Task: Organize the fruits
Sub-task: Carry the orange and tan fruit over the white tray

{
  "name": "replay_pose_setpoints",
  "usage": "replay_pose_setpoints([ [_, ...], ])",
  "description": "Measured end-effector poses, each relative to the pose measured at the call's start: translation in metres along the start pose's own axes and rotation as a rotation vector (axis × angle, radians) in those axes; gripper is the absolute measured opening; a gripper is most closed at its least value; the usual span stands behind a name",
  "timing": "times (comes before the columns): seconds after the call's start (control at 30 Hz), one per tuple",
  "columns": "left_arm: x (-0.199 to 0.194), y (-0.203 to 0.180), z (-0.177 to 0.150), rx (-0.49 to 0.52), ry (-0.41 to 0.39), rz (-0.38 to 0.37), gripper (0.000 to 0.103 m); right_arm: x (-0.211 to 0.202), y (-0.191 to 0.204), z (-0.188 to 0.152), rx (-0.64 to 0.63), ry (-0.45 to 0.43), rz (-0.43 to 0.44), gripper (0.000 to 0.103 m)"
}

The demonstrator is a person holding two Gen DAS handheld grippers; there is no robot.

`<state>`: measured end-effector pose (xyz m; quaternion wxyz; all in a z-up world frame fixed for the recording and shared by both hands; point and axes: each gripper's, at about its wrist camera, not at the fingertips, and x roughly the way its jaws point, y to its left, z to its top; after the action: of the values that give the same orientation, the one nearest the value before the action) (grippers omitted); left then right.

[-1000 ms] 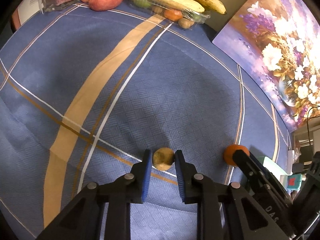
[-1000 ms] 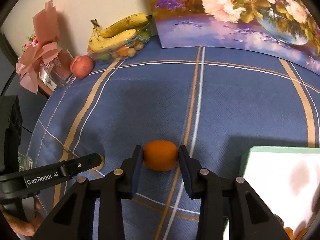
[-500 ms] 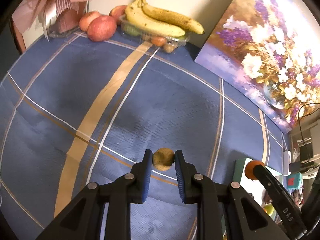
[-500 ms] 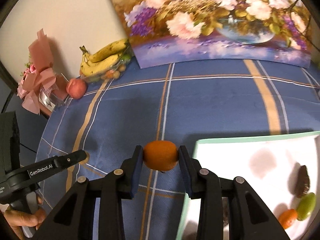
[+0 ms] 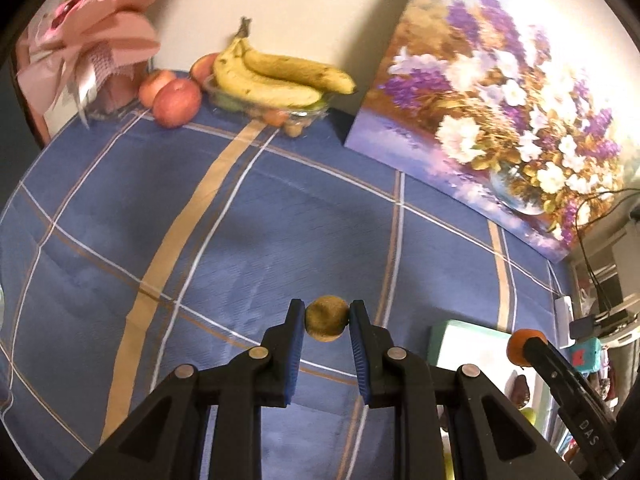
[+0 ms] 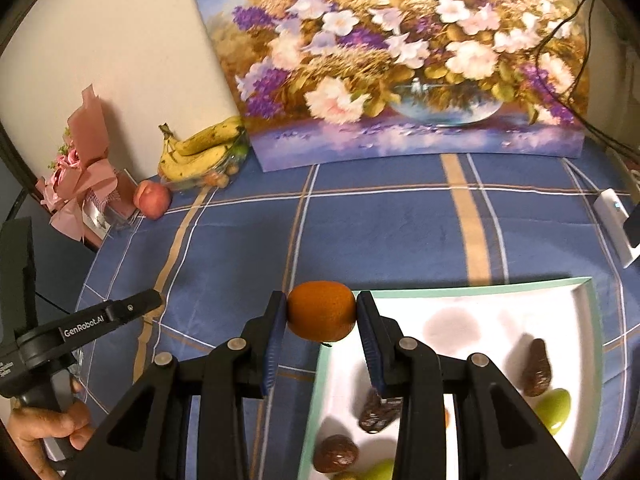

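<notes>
Both grippers have risen off the blue cloth (image 5: 280, 208) and now sit higher. Left gripper (image 5: 326, 320) pinches the kiwi (image 5: 326, 319); right gripper (image 6: 321, 316) pinches the orange (image 6: 321, 316) at the white tray (image 6: 500, 304) edge, apparently above it.

The white tray (image 6: 472, 300) runs off the right wrist view's bottom edge, the right gripper's finger (image 6: 420, 392) covering part of one dark fruit (image 6: 374, 414) on it. Small fruits under the bananas (image 5: 276, 80) stay unidentifiable.
</notes>
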<state>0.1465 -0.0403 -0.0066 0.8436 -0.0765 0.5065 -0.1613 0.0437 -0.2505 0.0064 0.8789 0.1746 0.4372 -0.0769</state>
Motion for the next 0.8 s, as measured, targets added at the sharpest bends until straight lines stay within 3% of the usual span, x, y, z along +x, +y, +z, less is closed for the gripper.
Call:
replay_pose_setpoints([
  [0.33,0.006,-0.041,-0.010,0.056,0.015,-0.019,0.024,-0.011,-0.032,0.002,0.018,-0.003,-0.052,0.037],
  [0.8,0.026,-0.106,-0.037,0.208,0.067,-0.016,0.024,-0.012,-0.092,-0.003,0.083,0.006,-0.106,0.037],
])
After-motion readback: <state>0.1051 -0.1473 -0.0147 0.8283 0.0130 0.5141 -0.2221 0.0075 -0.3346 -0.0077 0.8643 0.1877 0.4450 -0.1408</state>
